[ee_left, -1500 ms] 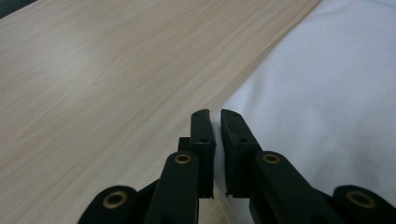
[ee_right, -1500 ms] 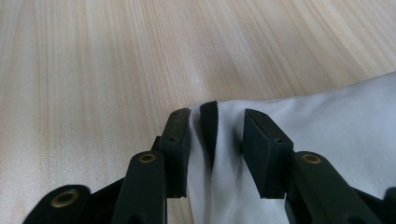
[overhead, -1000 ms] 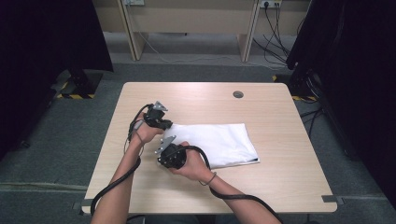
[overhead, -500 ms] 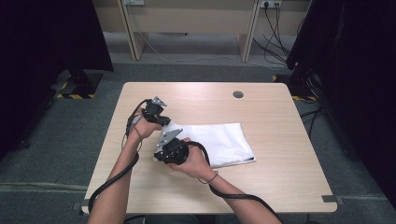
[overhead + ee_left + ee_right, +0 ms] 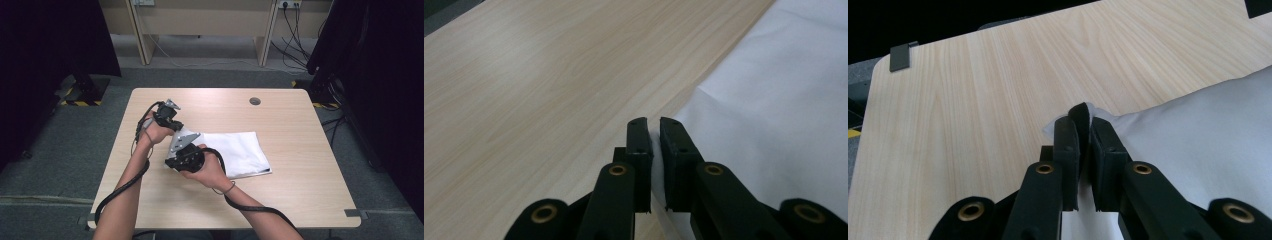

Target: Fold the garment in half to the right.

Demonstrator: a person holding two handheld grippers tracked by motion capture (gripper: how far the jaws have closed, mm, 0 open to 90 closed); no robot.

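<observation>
- The white cloth [image 5: 235, 152] lay folded on the table [image 5: 300, 195], about in the middle, a bit nearer the near edge than the far one.
- I had both grippers at the cloth's left end, one at each corner there. I think I held it that way so the whole end could come up evenly for a fold.
- The left gripper [image 5: 653, 131] had its jaws pressed together on the cloth's edge, at the corner toward the table's far side. A thin strip of white sat between them.
- The right gripper [image 5: 1080, 120] pinched the near-side corner. A little tuft of cloth poked out past its tips.
- The high view showed me both hands together and the full cloth, flat at its right end. It also showed a small round hole [image 5: 255, 101] near the table's far edge. The grippers' bodies hid the jaws there.
- The gripper views showed the pinch itself, up close. The right gripper view also showed a dark clip [image 5: 900, 55] at a table corner.
</observation>
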